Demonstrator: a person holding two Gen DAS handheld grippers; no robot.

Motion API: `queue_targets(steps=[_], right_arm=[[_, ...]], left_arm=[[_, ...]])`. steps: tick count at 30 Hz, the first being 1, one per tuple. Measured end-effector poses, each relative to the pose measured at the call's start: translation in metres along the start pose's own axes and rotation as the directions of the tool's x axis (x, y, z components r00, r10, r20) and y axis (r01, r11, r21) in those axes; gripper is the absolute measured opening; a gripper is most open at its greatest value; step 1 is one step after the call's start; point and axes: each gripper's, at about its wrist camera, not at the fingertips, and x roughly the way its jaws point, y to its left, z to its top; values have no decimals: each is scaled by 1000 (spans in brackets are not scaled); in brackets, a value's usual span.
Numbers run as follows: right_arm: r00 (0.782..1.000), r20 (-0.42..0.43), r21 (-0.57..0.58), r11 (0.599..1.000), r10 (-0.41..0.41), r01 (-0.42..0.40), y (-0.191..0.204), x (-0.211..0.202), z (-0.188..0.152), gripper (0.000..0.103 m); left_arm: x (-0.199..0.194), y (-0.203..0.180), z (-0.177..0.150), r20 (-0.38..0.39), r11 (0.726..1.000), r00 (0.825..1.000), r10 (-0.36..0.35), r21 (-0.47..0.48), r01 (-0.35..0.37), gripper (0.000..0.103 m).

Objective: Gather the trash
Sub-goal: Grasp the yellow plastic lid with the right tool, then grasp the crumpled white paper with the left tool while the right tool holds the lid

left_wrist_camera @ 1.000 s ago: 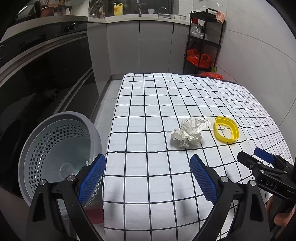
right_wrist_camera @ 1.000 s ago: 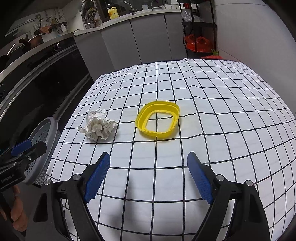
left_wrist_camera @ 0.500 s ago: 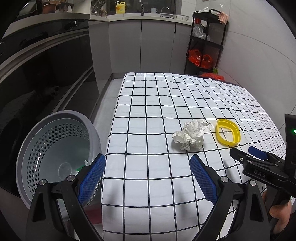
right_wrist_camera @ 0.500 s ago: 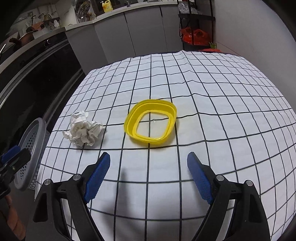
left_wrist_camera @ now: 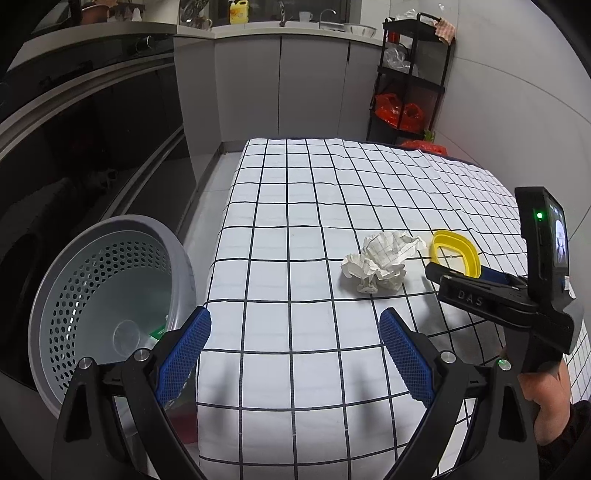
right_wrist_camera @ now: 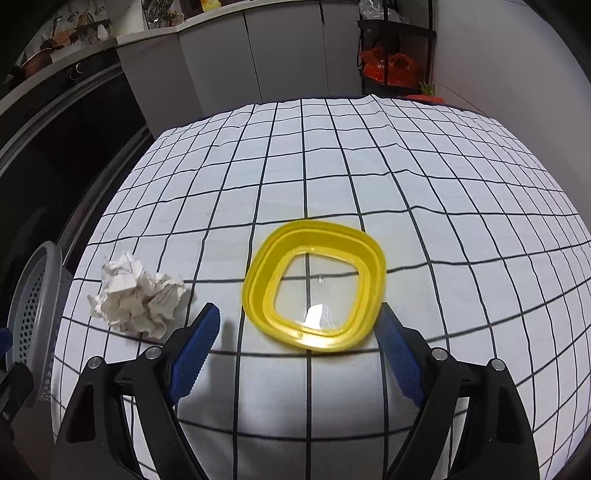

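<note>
"DAS" on right tool [left_wrist_camera: 469, 275]

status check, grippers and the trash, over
Both grippers open, empty. Right gripper at yellow lid, not touching. Crumpled paper beside it on table. Bin off table edge. Nothing in the way.

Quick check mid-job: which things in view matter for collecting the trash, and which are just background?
For the job:
- crumpled white paper ball
- yellow plastic ring-shaped lid
- grey perforated plastic bin

Just lying about:
- black metal shelf rack
- red plastic bags
- yellow detergent bottle
</note>
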Motion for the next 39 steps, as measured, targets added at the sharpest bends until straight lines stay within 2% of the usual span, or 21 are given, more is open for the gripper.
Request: queue_targets(steps=[10, 11, 12, 13, 18, 23, 30, 39], right_arm=[[999, 11, 2, 999, -42, 42, 1, 9, 10, 81], [999, 12, -7, 999, -45, 45, 3, 9, 10, 79], [998, 16, -17, 998, -54, 55, 5, 8, 9, 71], [998, 20, -30, 998, -62, 63, 7, 8, 7, 70], [999, 45, 6, 1000, -6, 6, 0, 1, 3, 69], [992, 113, 72, 995, 60, -68, -19, -13, -1, 69], [978, 198, 122, 988, 68, -93, -37, -35, -12, 69], [971, 213, 220, 963, 107, -154, -65, -31, -7, 69]], left_arm=[[2, 1, -2, -8, 1000, 1000, 3, 0, -3, 91], [2, 0, -2, -9, 1000, 1000, 3, 1, -3, 91], [2, 0, -2, -9, 1000, 1000, 4, 1, -4, 91], [3, -1, -2, -10, 1000, 1000, 4, 2, -4, 91], [5, -4, -2, -16, 1000, 1000, 4, 8, -4, 91], [11, -12, -1, -18, 1000, 1000, 0, 19, 0, 91], [30, -29, 5, -32, 999, 999, -14, 29, 14, 91], [47, -55, 18, -24, 997, 999, -38, 69, 39, 91]])
